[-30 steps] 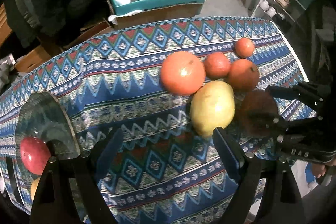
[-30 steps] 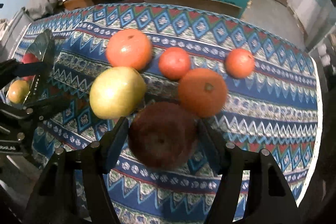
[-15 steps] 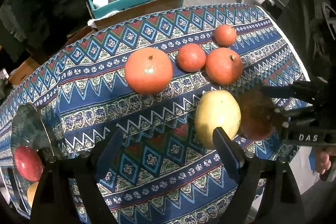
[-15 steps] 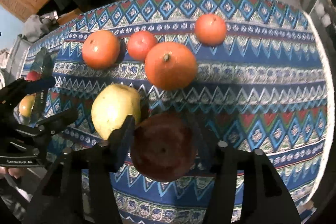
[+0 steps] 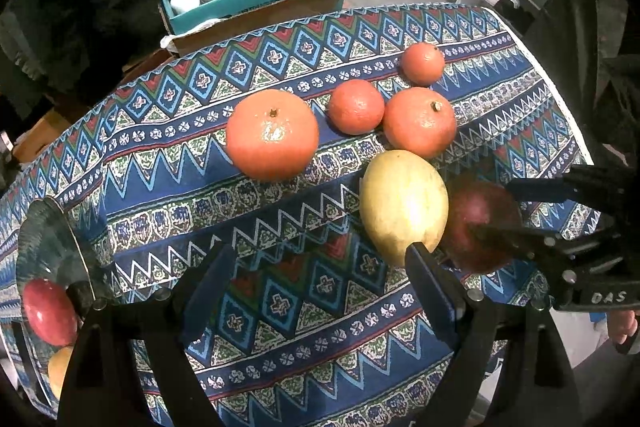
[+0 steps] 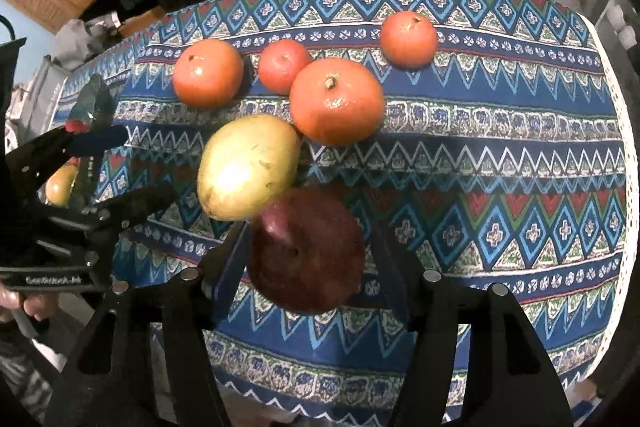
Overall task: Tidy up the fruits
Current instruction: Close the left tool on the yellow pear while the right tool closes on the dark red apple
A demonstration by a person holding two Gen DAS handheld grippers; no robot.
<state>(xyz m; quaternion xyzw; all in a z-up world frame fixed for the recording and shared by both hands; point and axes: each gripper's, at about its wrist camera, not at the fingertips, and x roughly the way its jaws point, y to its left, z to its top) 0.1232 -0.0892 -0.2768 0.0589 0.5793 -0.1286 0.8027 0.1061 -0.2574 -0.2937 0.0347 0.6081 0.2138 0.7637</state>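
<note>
Dark red apple [image 6: 306,251] btwn tongs [image 6: 308,267]

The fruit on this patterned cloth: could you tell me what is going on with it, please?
A person works two tools. The right hand-held gripper straddles the dark red apple on the tablecloth; its jaws have just been opening and do not clamp it. The left hand-held gripper hangs open and empty beside the yellow fruit. Four oranges lie beyond; the glass bowl already holds fruit.
</note>
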